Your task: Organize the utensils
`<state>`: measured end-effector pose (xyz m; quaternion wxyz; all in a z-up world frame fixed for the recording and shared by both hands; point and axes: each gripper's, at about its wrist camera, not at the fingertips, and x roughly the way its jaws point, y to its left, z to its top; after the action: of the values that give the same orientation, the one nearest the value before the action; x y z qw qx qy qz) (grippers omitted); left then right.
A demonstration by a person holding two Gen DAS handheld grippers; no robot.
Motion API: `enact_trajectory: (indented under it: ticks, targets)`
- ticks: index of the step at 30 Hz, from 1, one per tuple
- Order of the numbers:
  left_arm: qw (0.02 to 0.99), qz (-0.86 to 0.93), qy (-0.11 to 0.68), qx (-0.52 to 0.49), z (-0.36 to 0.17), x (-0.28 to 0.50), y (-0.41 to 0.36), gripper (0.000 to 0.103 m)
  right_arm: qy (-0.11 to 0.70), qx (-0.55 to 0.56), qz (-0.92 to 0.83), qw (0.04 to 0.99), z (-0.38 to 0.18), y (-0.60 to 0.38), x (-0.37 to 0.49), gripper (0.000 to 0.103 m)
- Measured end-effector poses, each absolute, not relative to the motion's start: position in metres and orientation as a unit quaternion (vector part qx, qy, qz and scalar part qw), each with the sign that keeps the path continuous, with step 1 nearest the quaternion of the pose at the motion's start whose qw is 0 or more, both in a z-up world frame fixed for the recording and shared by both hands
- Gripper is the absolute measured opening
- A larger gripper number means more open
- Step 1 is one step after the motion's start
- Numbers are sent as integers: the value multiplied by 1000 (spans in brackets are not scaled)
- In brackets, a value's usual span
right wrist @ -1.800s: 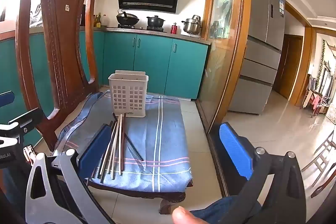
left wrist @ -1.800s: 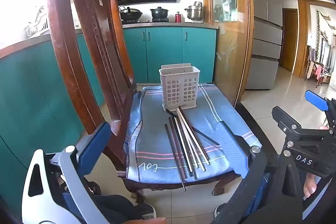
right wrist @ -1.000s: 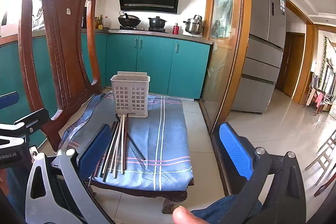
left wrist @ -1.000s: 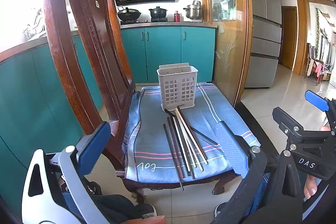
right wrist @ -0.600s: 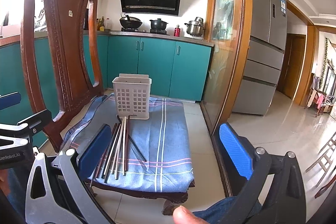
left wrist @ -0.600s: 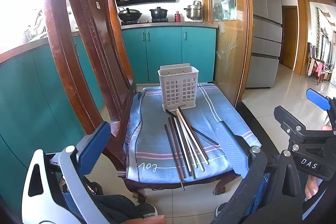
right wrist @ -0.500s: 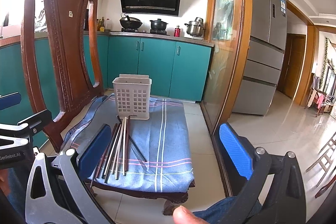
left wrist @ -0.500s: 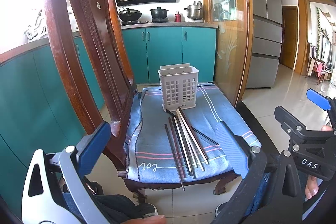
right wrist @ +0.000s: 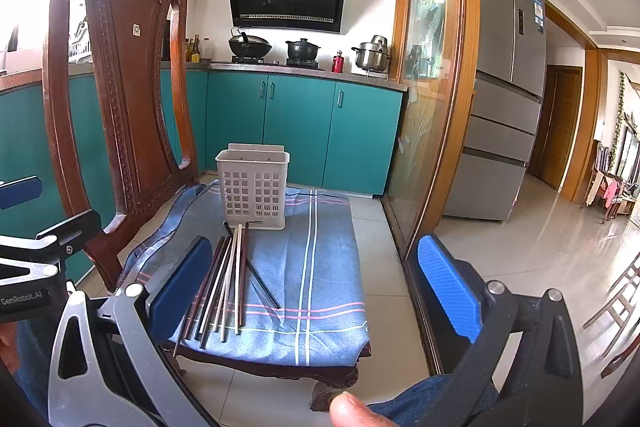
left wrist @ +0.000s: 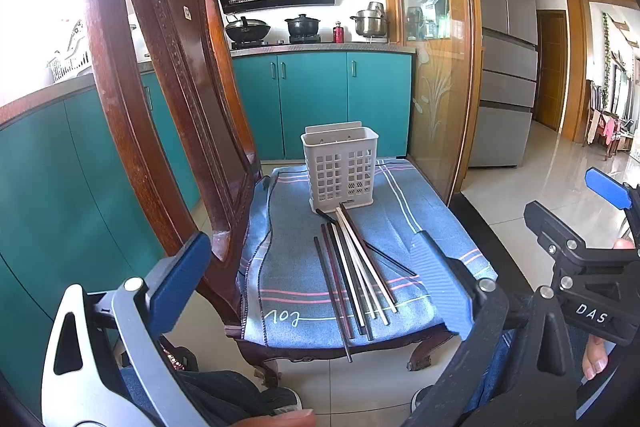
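ok, both grippers (left wrist: 312, 291) (right wrist: 316, 295) wide apart, empty; chopsticks (left wrist: 356, 271) beside basket (left wrist: 340, 167).

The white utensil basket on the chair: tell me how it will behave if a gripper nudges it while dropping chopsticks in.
The utensil basket looks like thin perforated plastic and appears empty, so it is probably light. It stands taller than its base is wide, so a high nudge may tip it. It sits on a loose blue cloth, which might let it slide or wobble.
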<state>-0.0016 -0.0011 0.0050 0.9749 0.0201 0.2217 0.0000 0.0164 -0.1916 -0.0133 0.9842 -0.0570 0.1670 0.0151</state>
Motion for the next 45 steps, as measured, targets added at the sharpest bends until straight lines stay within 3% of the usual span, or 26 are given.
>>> enact_trajectory:
  ticks: [45]
  targets:
    - [966,2,257,21,-10,15,-6,99,183,-67,3,981,-24,-193,30,100]
